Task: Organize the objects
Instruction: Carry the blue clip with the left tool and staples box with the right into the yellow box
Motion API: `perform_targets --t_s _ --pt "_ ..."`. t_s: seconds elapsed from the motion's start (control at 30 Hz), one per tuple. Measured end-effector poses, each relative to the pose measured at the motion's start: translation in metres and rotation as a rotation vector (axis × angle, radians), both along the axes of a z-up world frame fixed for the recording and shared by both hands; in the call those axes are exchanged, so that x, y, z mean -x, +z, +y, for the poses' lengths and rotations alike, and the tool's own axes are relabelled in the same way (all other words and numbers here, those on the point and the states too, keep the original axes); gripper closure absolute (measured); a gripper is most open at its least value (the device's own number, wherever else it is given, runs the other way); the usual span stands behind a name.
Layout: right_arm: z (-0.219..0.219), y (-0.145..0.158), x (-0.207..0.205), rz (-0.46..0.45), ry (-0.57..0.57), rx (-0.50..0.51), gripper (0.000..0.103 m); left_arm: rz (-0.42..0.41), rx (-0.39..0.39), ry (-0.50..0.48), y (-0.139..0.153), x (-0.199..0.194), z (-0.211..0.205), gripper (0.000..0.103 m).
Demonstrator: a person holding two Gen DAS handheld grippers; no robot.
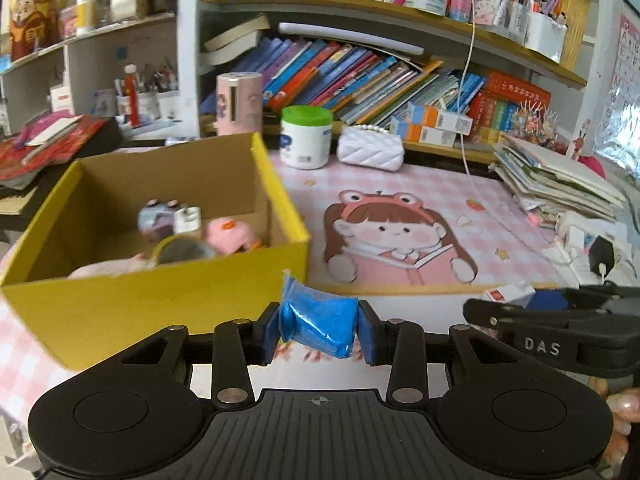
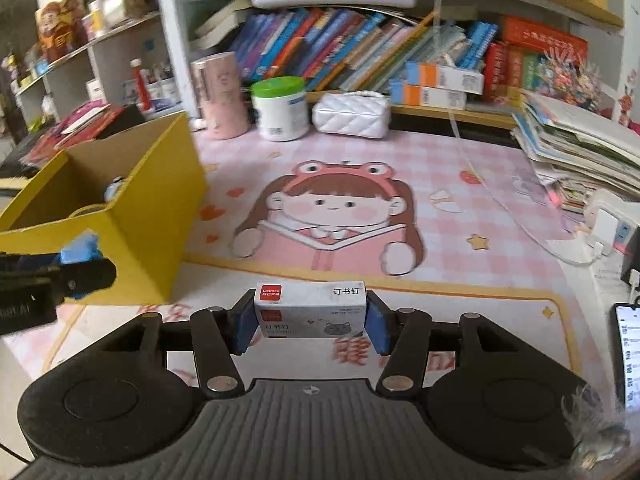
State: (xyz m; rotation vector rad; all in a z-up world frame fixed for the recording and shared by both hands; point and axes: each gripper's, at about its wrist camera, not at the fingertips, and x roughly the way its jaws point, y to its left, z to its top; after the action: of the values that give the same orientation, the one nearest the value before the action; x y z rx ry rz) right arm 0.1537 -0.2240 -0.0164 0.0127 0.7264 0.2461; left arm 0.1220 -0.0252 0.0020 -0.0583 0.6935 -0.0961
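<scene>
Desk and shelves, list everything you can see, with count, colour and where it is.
box: one, yellow, left on the desk, open, small toys inside
mat: one, pink check with cartoon girl, covering the desk
tub: one, white with green lid, back of desk
purse: one, white quilted, right of the tub
canister: one, pink, left of the tub
books: many, mixed colours, on the shelves
paper stack: one, mixed, right edge of desk
phone: one, screen lit, near right
bag: one, blue, gripped in left tongs
staple box: one, white and red, gripped in right tongs
</scene>
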Motion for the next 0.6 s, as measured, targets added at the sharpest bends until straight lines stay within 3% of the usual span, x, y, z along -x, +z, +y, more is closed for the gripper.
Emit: perform_targets --t_s 0.23,0.6 --pt "0.043 0.006 0.029 -0.005 0.082 0.003 0.051 -0.02 0.008 0.024 0.004 0.041 0.029 0.066" --pt "0.113 0.017 0.065 -0.023 0.23 0.029 0.051 -0.055 0.025 0.165 0.007 0.087 0.092 0.066"
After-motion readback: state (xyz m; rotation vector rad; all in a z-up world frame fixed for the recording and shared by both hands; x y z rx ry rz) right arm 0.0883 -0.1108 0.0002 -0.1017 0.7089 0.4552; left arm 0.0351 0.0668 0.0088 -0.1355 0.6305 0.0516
